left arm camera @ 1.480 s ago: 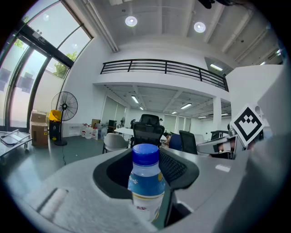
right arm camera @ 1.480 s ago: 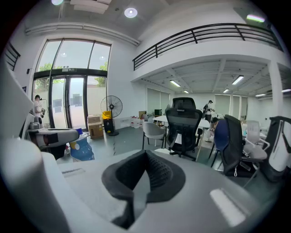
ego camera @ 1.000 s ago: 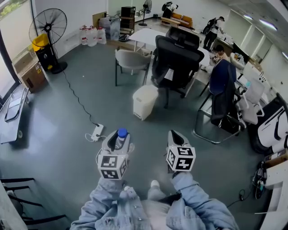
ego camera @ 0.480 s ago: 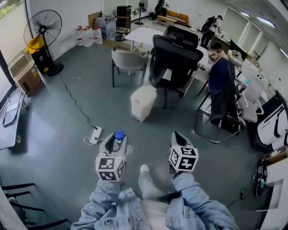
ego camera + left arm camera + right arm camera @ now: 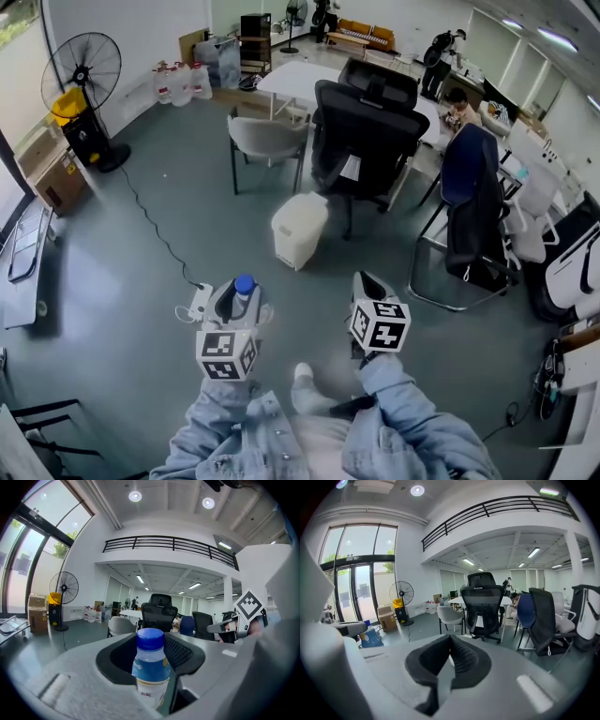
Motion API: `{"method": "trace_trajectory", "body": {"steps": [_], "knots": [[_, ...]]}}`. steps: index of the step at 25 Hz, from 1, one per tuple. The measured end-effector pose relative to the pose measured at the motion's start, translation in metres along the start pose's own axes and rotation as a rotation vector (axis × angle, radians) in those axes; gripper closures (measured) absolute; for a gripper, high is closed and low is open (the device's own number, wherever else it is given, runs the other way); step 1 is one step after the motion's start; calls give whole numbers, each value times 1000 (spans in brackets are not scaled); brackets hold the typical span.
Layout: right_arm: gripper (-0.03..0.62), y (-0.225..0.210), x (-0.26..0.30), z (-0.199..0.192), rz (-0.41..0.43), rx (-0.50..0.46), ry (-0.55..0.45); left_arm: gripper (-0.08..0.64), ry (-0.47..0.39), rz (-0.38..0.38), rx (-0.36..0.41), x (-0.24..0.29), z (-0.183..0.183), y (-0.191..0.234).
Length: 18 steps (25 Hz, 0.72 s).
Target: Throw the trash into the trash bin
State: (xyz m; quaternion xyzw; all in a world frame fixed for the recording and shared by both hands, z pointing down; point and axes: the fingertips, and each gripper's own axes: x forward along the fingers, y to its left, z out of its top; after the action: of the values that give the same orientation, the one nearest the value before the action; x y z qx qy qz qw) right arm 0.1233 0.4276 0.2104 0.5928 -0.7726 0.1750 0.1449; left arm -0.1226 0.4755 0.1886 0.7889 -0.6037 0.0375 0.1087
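cream plastic bin (image 5: 298,228) nearer, left hand-held gripper (image 5: 238,300) clamping blue-capped clear bottle (image 5: 245,285), right hand-held gripper (image 5: 367,283) closed

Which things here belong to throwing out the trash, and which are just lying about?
Job: clear plastic bottle with blue cap, gripped in the left gripper; white lidded trash bin on the floor ahead.
Lying about: black pedestal fan; black office chair; white power strip; brown cardboard box.

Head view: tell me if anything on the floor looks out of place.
A white power strip lies loose on the open floor in front of the person, its black cable trailing toward the fan, which looks like a trip hazard. Nothing looks spilled or broken.
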Motion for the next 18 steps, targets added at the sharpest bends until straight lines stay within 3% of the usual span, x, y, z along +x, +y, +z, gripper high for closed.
{"method": "trace_trajectory", "body": {"steps": [10, 18], "knots": [[589, -47, 79, 36, 36, 5, 27, 373, 15, 34, 4, 92, 19, 1], [589, -84, 113, 38, 52, 29, 61, 373, 25, 50, 10, 137, 24, -6]]}}
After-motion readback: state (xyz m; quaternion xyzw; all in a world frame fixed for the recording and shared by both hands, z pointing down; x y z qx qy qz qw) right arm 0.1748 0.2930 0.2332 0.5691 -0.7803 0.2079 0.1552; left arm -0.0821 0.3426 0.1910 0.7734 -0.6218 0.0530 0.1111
